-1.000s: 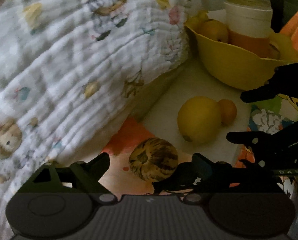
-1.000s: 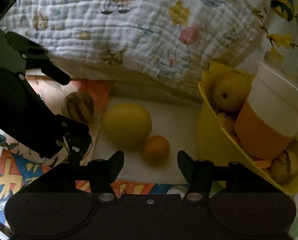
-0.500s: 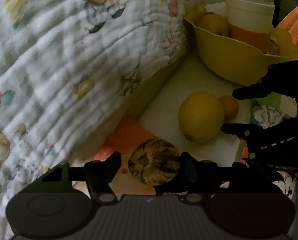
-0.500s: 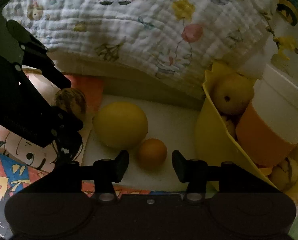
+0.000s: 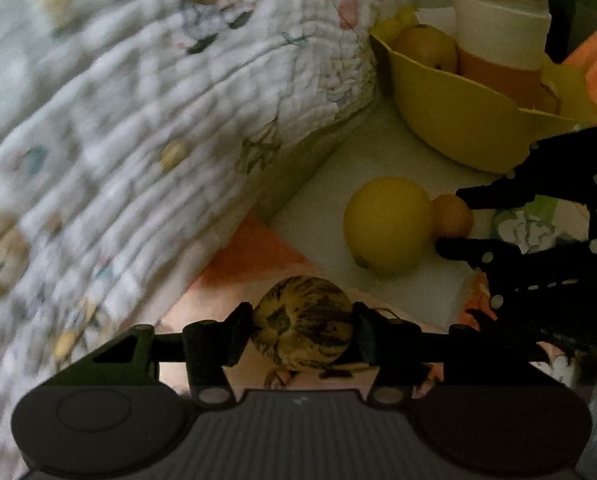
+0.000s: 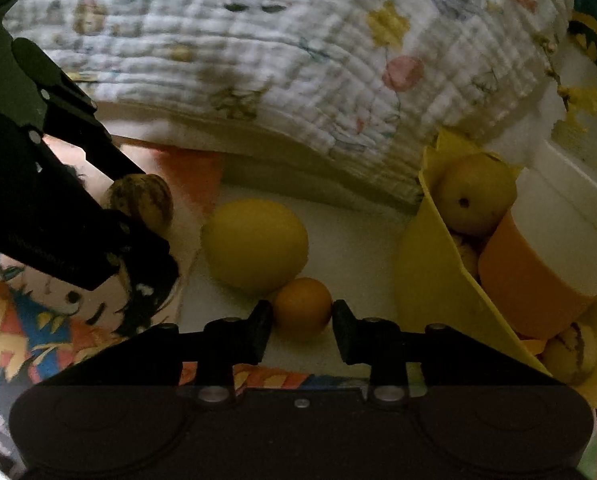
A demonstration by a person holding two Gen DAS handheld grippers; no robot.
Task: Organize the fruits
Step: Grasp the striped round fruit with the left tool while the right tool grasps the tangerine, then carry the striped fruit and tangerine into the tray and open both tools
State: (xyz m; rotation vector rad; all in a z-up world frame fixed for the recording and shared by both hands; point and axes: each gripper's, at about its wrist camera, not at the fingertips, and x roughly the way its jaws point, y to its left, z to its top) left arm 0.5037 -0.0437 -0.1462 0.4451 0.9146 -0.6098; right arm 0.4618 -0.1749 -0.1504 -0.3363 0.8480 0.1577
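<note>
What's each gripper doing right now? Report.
Left gripper: closing on the striped fruit.
Right gripper: closing on the small orange fruit.

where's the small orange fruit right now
In the right wrist view the small orange fruit sits low at centre between the closing right claw fingers, on the white surface, touching the big yellow fruit and left of the yellow bowl.

Left tongs (image 5: 303,330): dark grey body w/ ribbed centre panel, round disc each side of it, two silver screws just above, black arms ending in blocky pads. Right tongs (image 6: 302,322): black, smoother body, same two silver screws plus small centre one; its arms show pale rivet dots.
</note>
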